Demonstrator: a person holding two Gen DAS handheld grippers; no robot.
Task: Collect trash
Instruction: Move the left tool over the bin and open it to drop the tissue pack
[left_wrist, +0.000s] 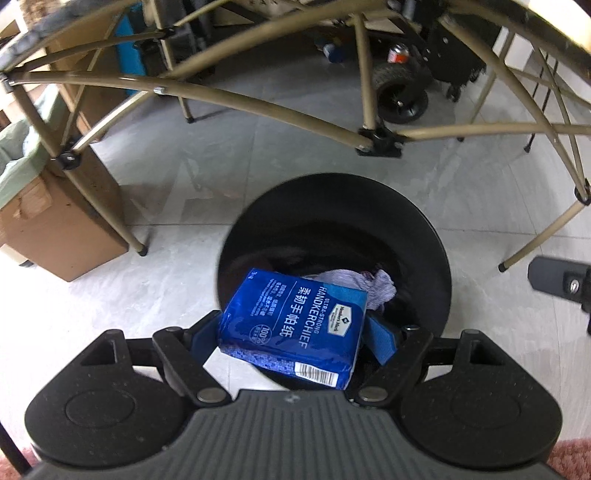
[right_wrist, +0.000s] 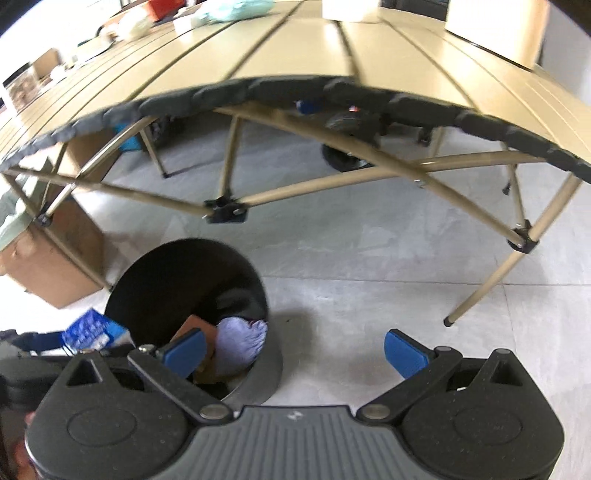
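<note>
blue handkerchief pack (left_wrist: 295, 325), clamped between the blue pads of the left gripper (left_wrist: 295, 332) and held over the near rim of the black trash bin (left_wrist: 424, 251), which stands on the grey tiled floor (left_wrist: 166, 192). inside the bin: a crumpled lilac cloth (left_wrist: 369, 286). right gripper (right_wrist: 295, 350), jaws spread wide and empty, its left pad over the bin's edge, the other over bare floor. behind the bin: a tan folding table (right_wrist: 314, 48) with crossed legs; to its left, a cardboard box (left_wrist: 62, 229).
</note>
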